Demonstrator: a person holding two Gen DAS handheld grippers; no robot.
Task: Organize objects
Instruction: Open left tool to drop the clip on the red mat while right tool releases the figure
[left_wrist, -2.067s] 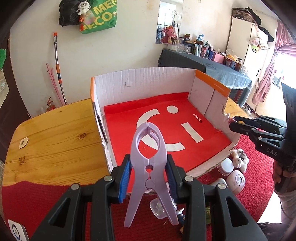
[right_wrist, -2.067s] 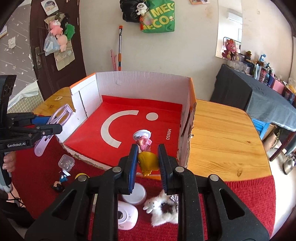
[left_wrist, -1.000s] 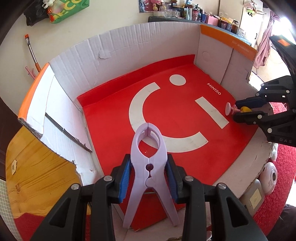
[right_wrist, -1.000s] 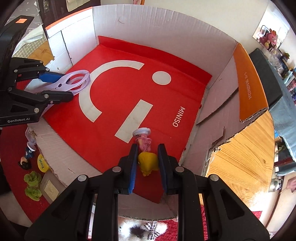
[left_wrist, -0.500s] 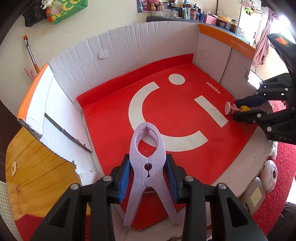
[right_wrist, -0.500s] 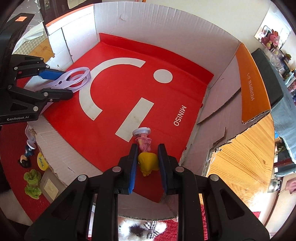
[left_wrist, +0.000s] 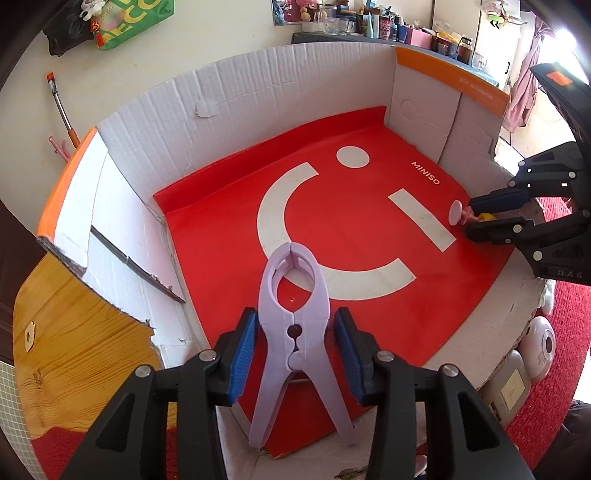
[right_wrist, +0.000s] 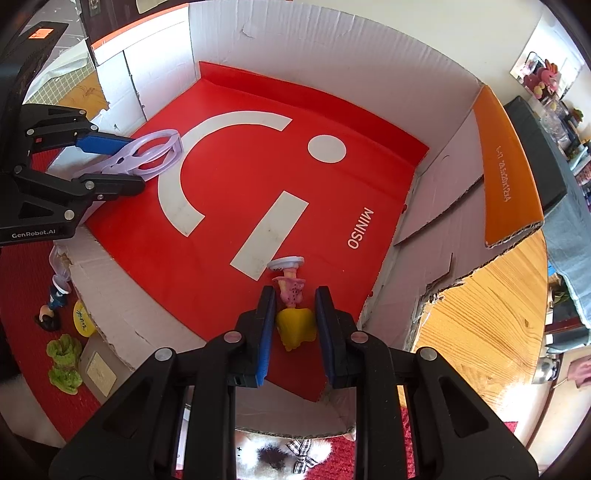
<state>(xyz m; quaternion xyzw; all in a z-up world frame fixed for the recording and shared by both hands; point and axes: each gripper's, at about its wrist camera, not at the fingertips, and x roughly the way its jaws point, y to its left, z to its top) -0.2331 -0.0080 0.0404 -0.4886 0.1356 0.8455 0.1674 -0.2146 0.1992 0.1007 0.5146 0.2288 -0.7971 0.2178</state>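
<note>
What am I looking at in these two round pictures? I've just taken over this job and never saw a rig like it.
There is no robot arm. A person carries a two-finger gripper in each hand, and each has a wide-angle camera looking along its fingers, hence the round, bent pictures.

One picture is from the left gripper. Between its blue pads stands a lilac clothes peg; the jaws are opening and gaps show on both sides, so the peg is being let go. At the right edge of that view you see the other gripper.

The other picture is from the right gripper, shut on a small figurine with a yellow part, a pink body and a round white base.

Both point down into a cardboard box lined with a red sheet. Outside it, more small toys lie on a red cloth.
</note>
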